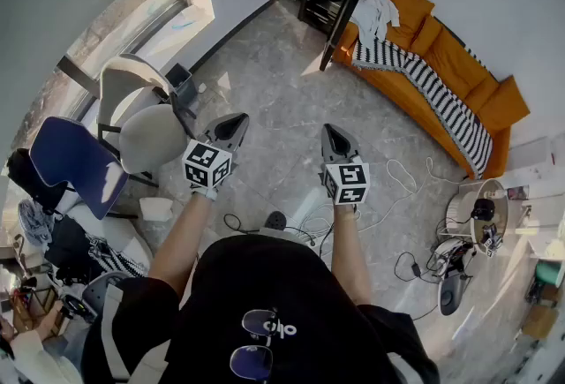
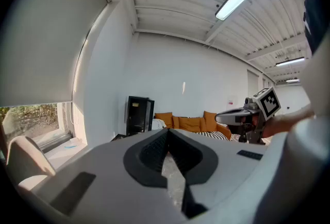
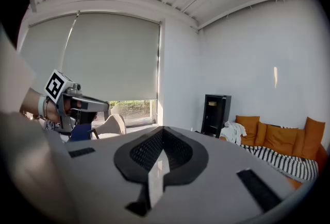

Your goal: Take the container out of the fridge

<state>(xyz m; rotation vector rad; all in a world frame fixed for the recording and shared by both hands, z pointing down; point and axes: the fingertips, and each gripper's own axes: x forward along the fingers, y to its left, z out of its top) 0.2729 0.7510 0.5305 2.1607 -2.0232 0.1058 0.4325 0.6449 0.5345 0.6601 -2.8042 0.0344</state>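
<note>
Marbled grey floor (image 1: 282, 82) lies beneath left hand-held gripper (image 1: 235, 121) and right hand-held gripper (image 1: 330, 132), both closed, empty.

Floor (image 1: 265, 82) glossy stone; sofa (image 1: 452, 57) matt cloth.

Black short-sleeved shirt (image 1: 291, 285) (sunglasses (image 1: 256, 342) hung on it); grey left gripper (image 1: 237, 124) and right gripper (image 1: 332, 135) bear black-and-white marker cubes (image 1: 207, 164).

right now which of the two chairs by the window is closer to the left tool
The beige chair, its rounded seat just left of the left tool in the head view; the blue chair stands farther left, beyond it.
</note>
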